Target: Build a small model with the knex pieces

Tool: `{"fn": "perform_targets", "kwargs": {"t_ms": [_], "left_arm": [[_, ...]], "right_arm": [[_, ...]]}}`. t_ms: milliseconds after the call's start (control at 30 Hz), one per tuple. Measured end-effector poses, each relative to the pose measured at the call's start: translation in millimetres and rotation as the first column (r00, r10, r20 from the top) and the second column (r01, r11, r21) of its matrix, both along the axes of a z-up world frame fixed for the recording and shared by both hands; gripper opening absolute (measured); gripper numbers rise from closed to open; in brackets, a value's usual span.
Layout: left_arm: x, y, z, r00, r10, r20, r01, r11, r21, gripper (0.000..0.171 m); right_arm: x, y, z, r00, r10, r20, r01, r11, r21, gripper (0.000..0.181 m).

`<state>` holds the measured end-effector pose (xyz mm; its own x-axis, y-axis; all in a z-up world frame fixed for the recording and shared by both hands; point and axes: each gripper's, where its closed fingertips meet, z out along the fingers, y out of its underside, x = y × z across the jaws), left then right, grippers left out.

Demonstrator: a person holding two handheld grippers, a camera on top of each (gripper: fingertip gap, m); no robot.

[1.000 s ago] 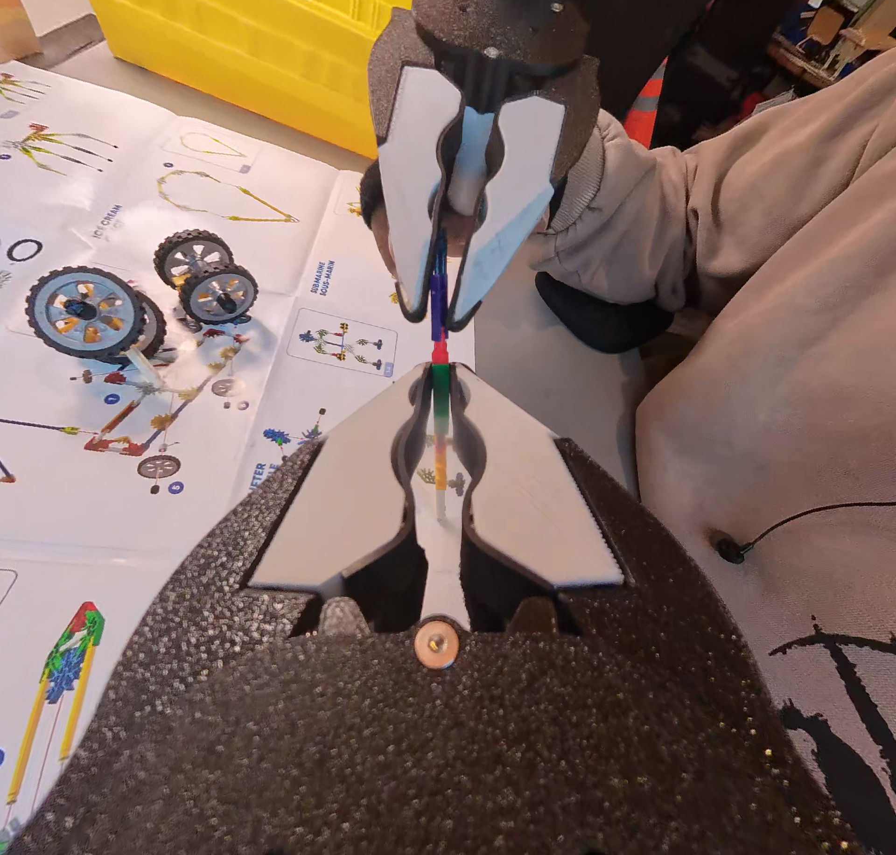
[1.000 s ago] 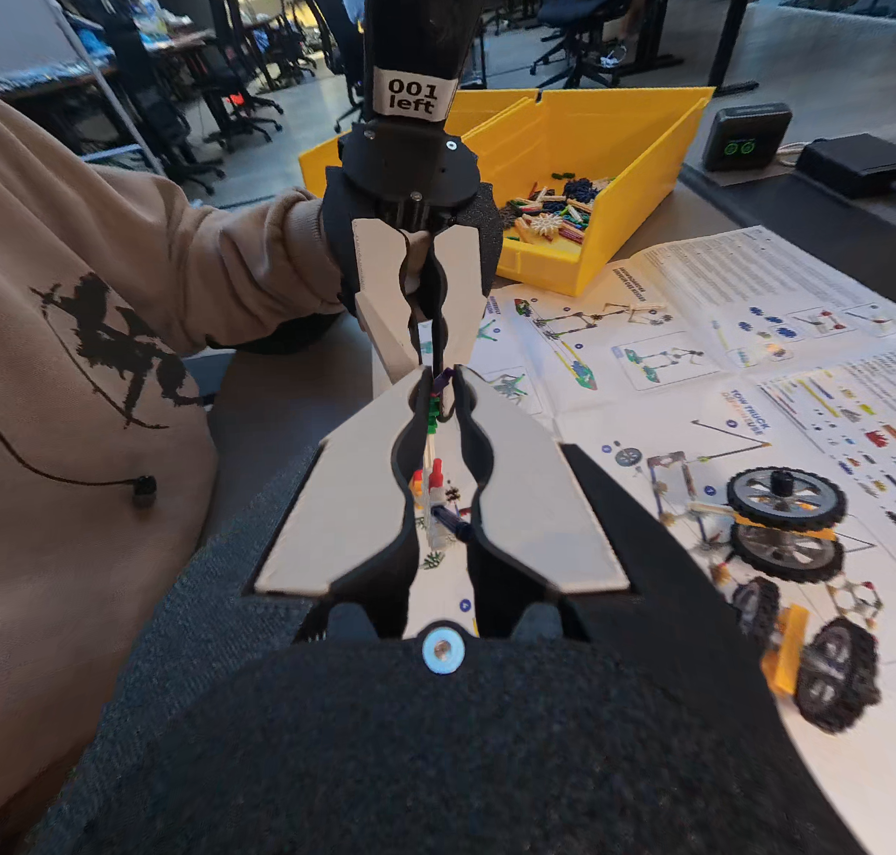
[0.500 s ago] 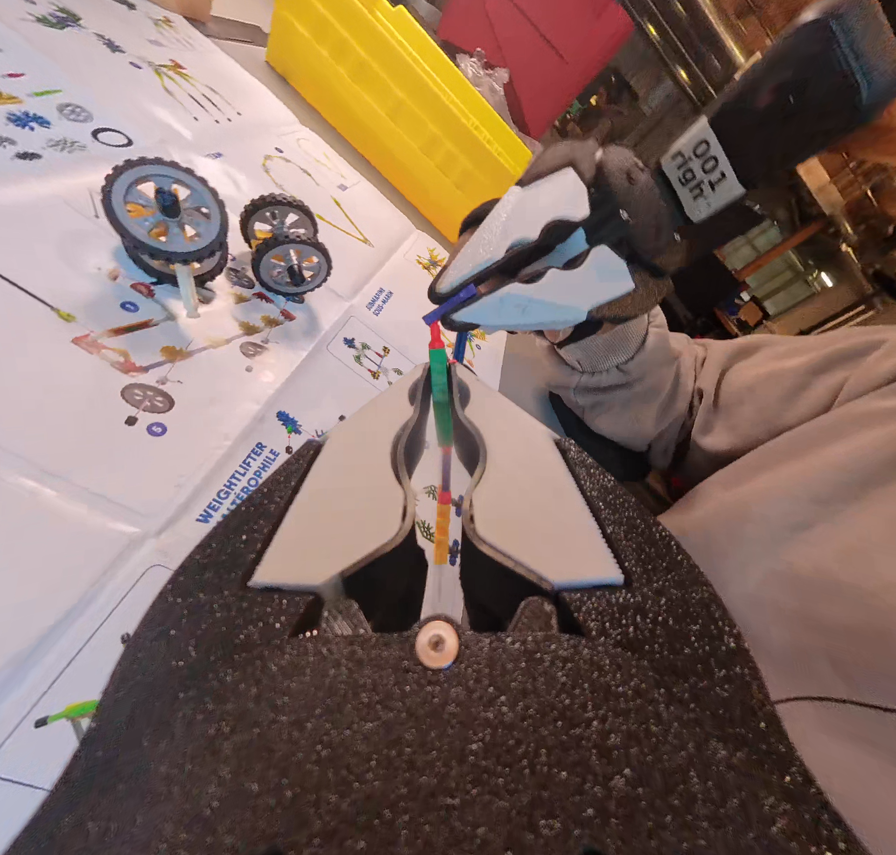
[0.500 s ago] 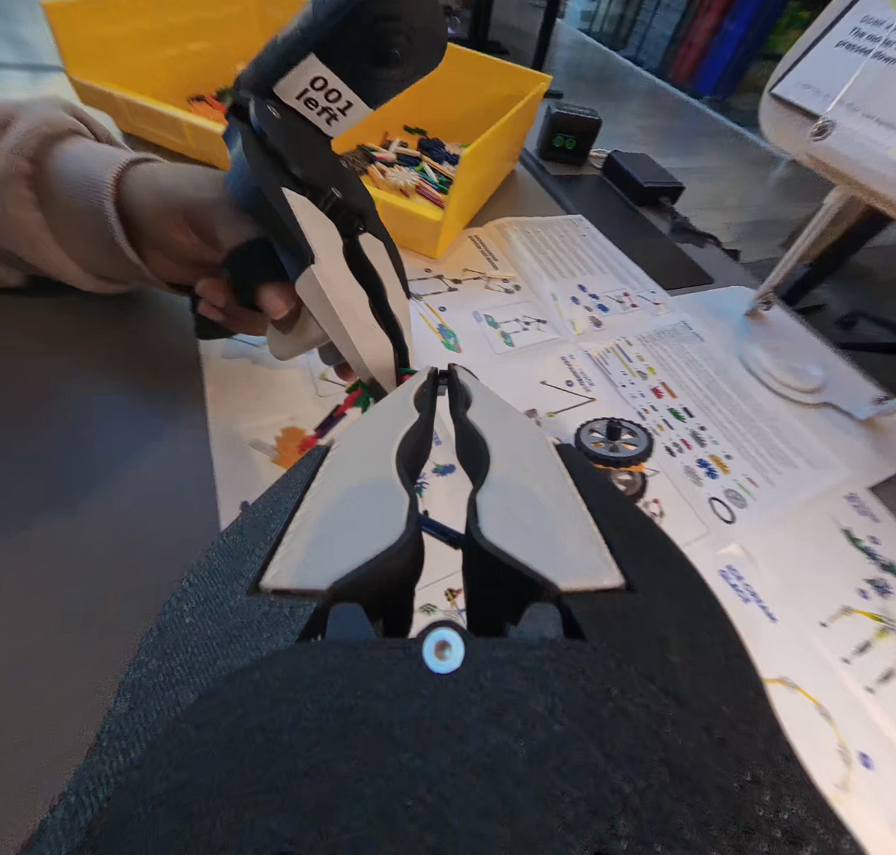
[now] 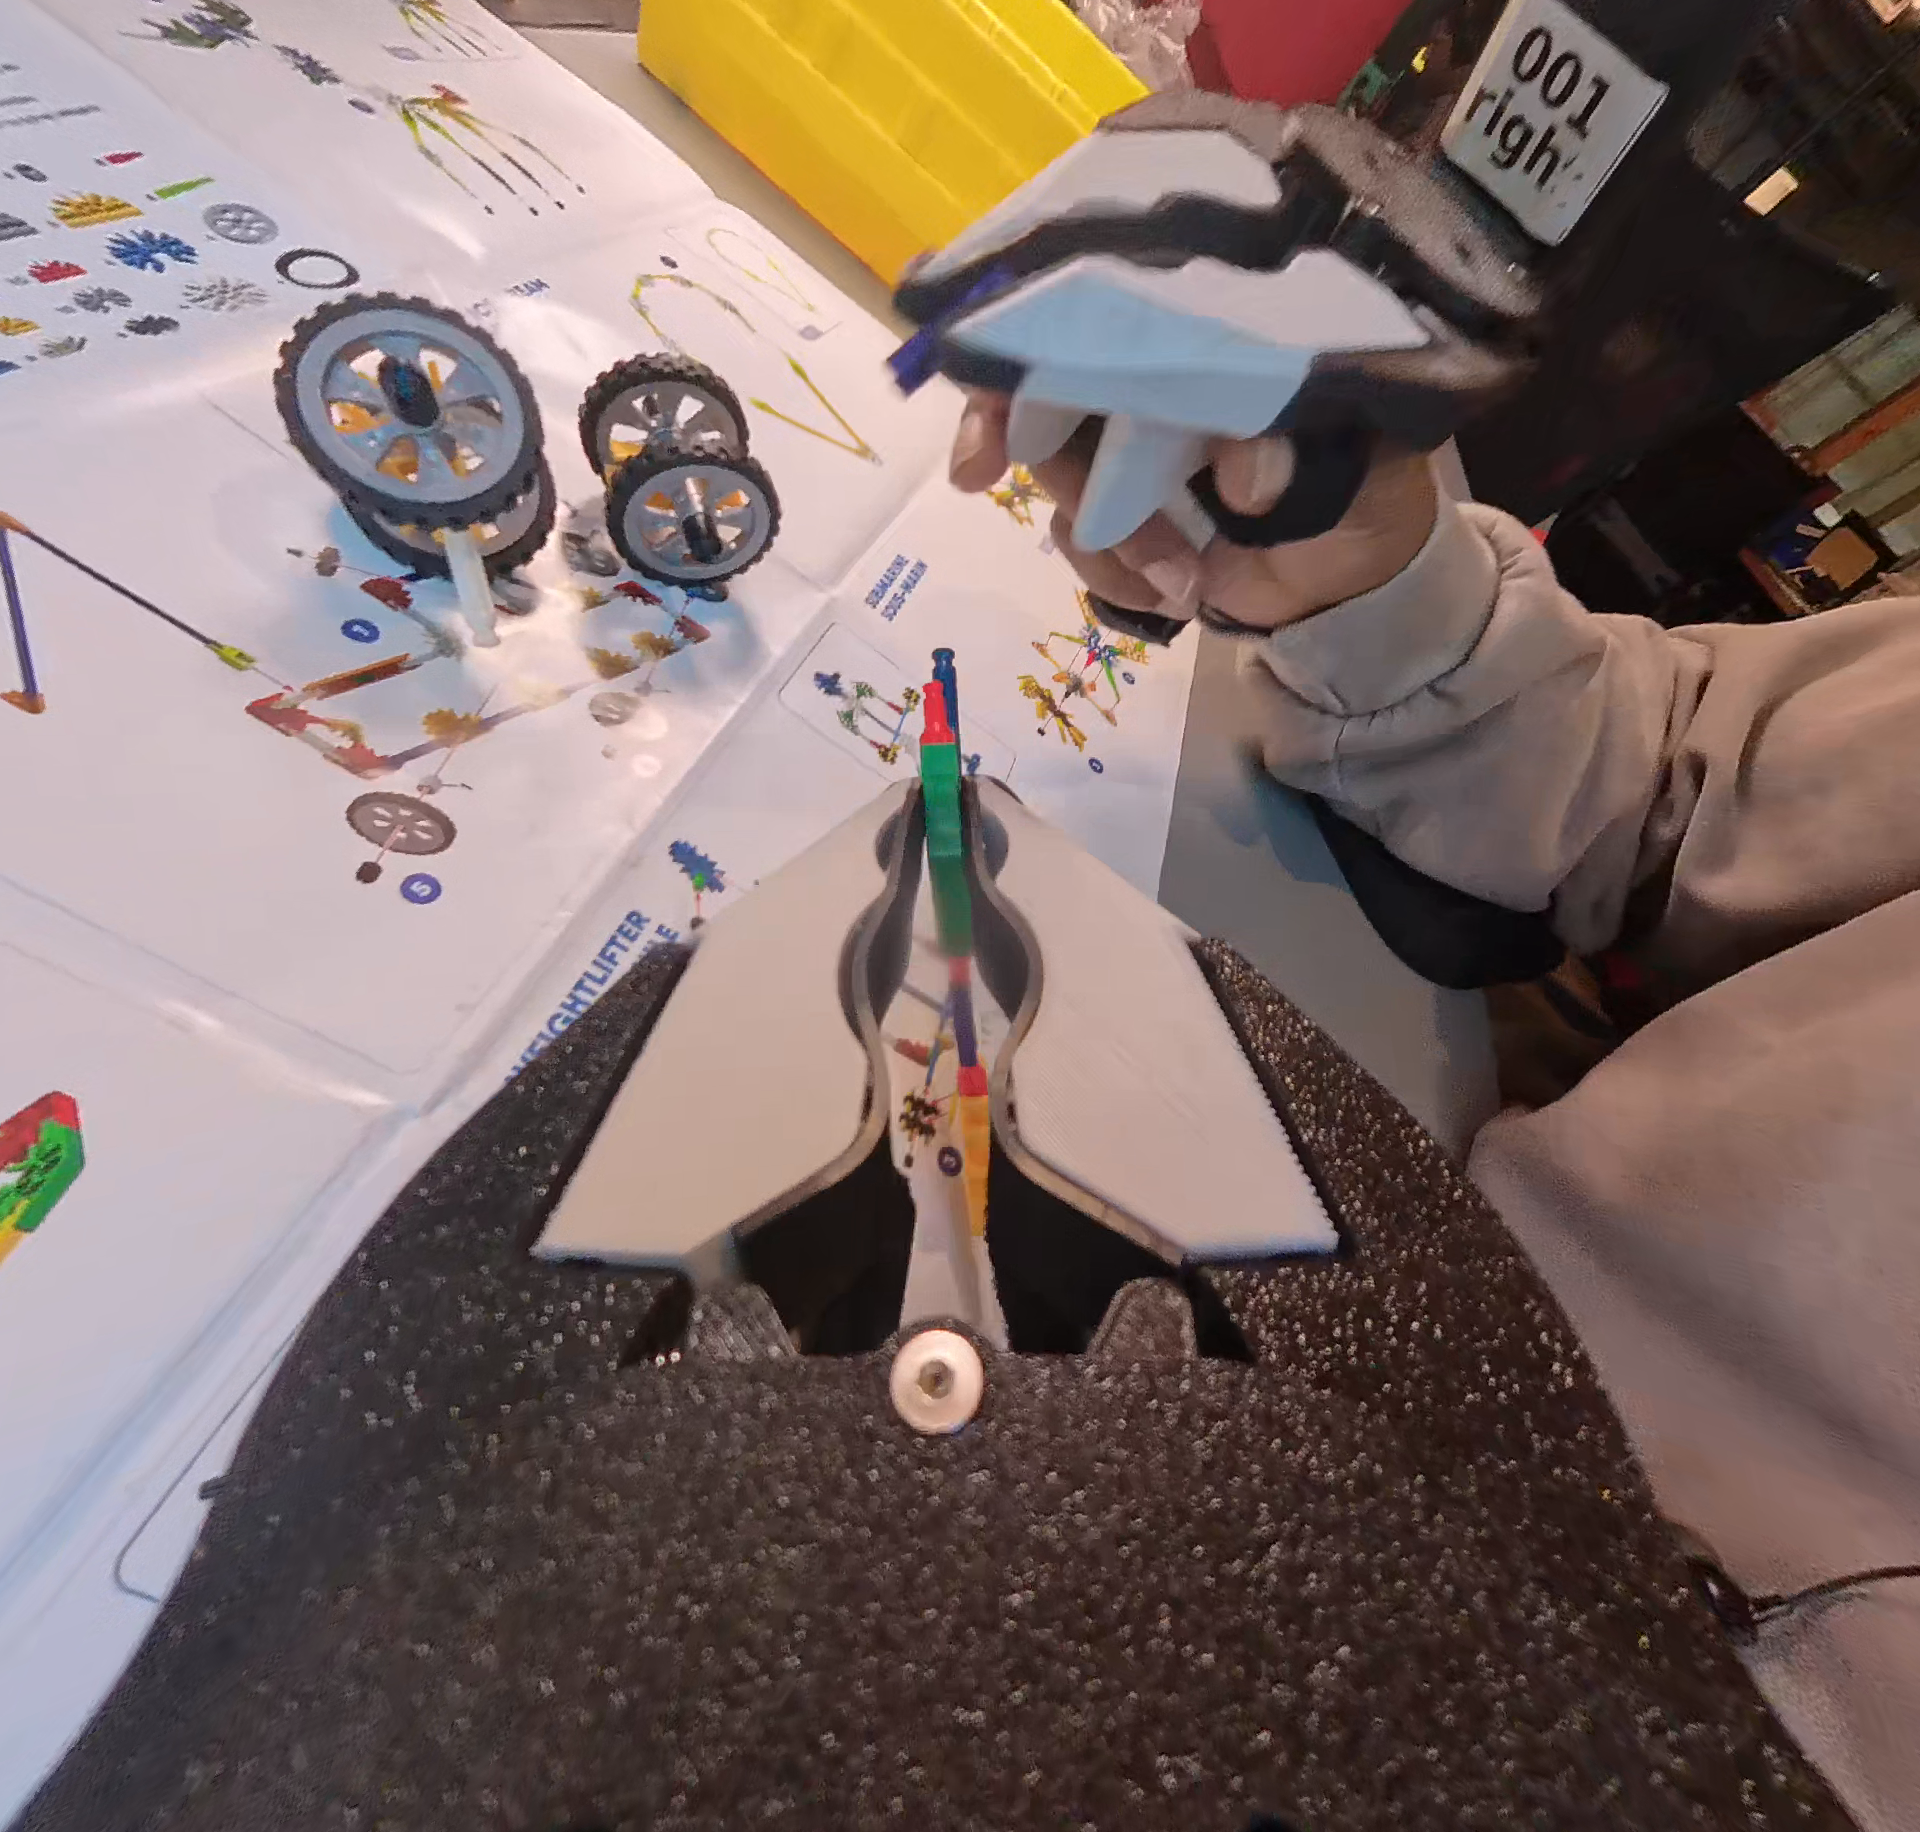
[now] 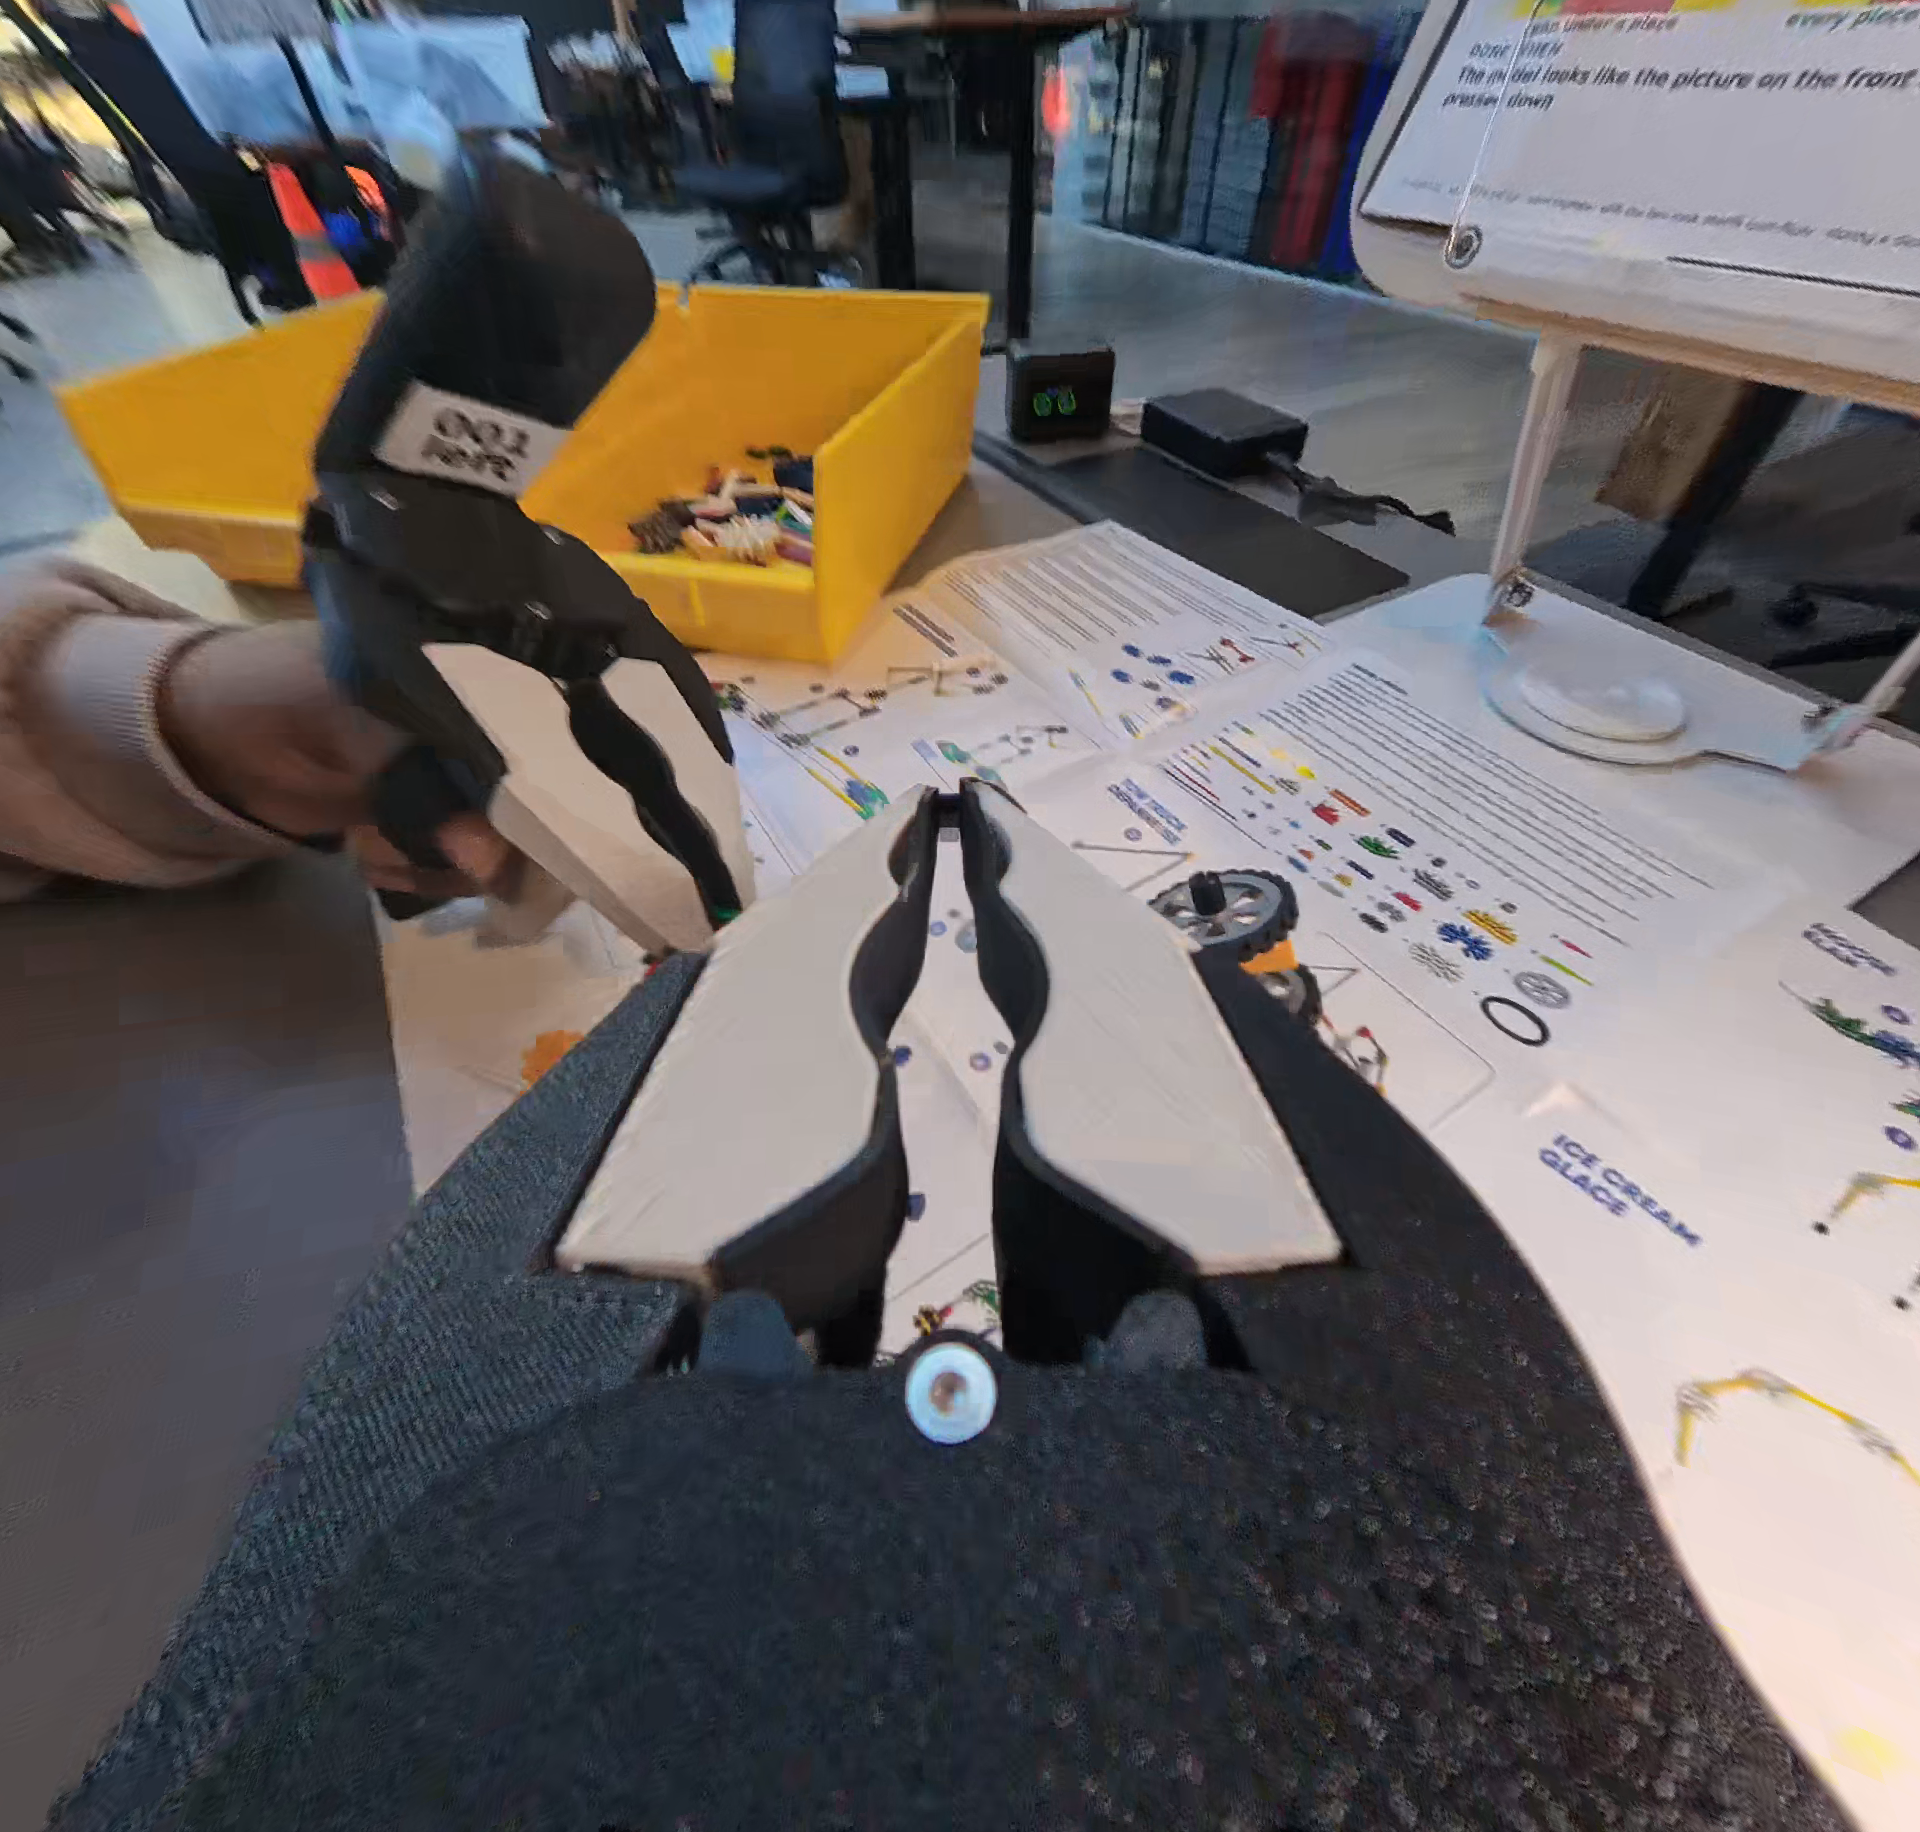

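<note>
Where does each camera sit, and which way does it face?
Left wrist view: on the left gripper, shut on a rod piece; faces the paper sheet, wheels, a hand.
Right wrist view: on the right gripper; faces the yellow bin, a sleeve.
Shared: sheet, bin, wheels, each other's gripper.

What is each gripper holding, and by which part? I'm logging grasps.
Left gripper: rod assembly, by its green piece. Right gripper: small blue piece, at its fingertips.

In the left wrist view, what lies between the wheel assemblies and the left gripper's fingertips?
Only the printed instruction sheet, bare of loose parts, lies between the wheel assemblies and the left gripper, shut on a green rod piece.
</note>
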<state>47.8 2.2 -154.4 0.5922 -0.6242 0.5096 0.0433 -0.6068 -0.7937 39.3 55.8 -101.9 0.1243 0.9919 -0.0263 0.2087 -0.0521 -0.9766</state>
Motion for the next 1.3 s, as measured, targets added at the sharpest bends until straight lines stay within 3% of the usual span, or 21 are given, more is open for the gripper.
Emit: {"fn": "perform_targets", "kwargs": {"t_ms": [167,267,567,967,1033,1100,1200,1300], "left_arm": [[-8,-4,-25,0.998,-0.061,-0.016,0.06,0.996,-0.073,0.007],[-11,-5,-23,0.998,-0.065,0.009,0.066,0.995,-0.074,0.007],[-13,-6,-26,0.998,-0.068,-0.001,0.068,0.994,-0.083,0.007],[-12,-6,-28,0.998,-0.063,-0.018,0.061,0.994,-0.087,0.008],[-13,-6,-27,0.998,-0.06,-0.02,0.059,0.995,-0.08,0.008],[-12,-7,-26,0.998,-0.061,-0.02,0.059,0.995,-0.074,0.008],[-13,-8,-26,0.998,-0.06,-0.015,0.059,0.995,-0.08,0.007],[-13,-6,-28,0.998,-0.054,-0.011,0.053,0.994,-0.098,0.008]], "right_arm": [[10,-2,20,0.983,0.068,-0.168,-0.098,0.979,-0.179,0.002],[19,4,32,0.962,0.076,-0.261,-0.144,0.956,-0.254,0.002],[68,46,73,0.912,-0.035,-0.408,-0.093,0.953,-0.288,0.001],[137,86,109,0.857,-0.152,-0.492,0.006,0.959,-0.285,0.002],[158,96,120,0.858,-0.188,-0.479,0.078,0.967,-0.241,0.002],[192,116,131,0.862,-0.287,-0.418,0.241,0.957,-0.159,0.002],[258,153,133,0.815,-0.519,-0.259,0.535,0.845,-0.008,0.002],[318,184,109,0.719,-0.688,-0.096,0.695,0.716,0.071,0.001]]}}
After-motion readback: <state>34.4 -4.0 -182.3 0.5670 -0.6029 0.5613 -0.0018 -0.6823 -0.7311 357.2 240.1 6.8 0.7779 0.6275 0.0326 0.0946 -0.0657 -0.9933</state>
